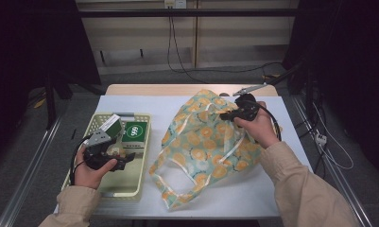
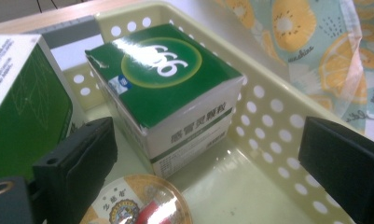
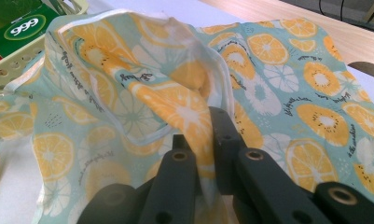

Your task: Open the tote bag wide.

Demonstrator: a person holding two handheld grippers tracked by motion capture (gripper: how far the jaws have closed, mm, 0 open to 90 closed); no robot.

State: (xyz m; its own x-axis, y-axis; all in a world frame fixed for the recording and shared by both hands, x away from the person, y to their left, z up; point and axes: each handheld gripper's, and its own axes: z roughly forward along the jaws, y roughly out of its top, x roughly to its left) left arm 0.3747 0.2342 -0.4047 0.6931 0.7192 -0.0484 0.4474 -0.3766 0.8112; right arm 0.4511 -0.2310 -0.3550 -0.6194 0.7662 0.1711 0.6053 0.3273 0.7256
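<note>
Fruit-print bag (image 1: 206,142) | right hand-held gripper (image 3: 204,140) clamped on its fabric | left hand-held gripper (image 2: 208,158) wide apart, empty, over basket (image 2: 268,107)

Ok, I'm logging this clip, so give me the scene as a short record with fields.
left tool: open, over the basket, aimed at the green box
right tool: shut on the fruit-print bag, lifting its edge
basket contents: green boxes, round tin
surface: white table
</note>
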